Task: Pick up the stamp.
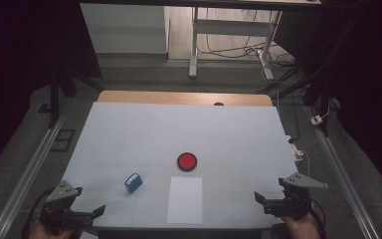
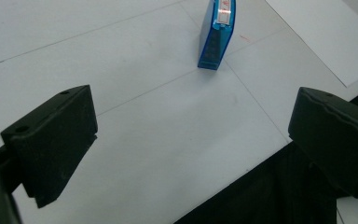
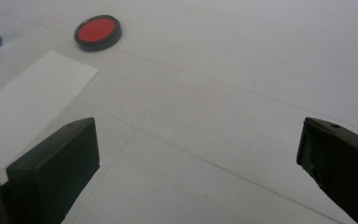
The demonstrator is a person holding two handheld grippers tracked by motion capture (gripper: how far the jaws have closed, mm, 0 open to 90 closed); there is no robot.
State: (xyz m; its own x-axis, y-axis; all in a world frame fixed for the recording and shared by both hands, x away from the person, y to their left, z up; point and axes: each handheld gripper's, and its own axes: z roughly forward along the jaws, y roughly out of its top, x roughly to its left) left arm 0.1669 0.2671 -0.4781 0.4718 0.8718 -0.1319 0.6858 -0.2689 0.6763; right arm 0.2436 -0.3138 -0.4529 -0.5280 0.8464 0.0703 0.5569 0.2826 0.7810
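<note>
A small blue box [image 1: 133, 182] with a white label stands on the white table [image 1: 129, 134], left of centre near the front. Right of it lies a round red disc [image 1: 186, 161] in a black rim. A white sheet of paper [image 1: 185, 199] lies in front of the disc. My left gripper [image 1: 89, 200] is at the front left corner, open and empty. In the left gripper view the blue box [image 2: 216, 32] stands well ahead of the left gripper [image 2: 193, 107]. My right gripper [image 1: 271, 190] is at the front right, open and empty. The red disc [image 3: 98, 31] and paper [image 3: 28, 107] lie ahead to the left of the right gripper [image 3: 198, 140].
The table's front edge [image 2: 242, 175] runs just under the left jaws. A wooden strip [image 1: 184, 97] borders the far edge. Metal rails [image 1: 30, 169] flank the table on both sides, and a desk frame [image 1: 194, 45] with cables stands beyond it.
</note>
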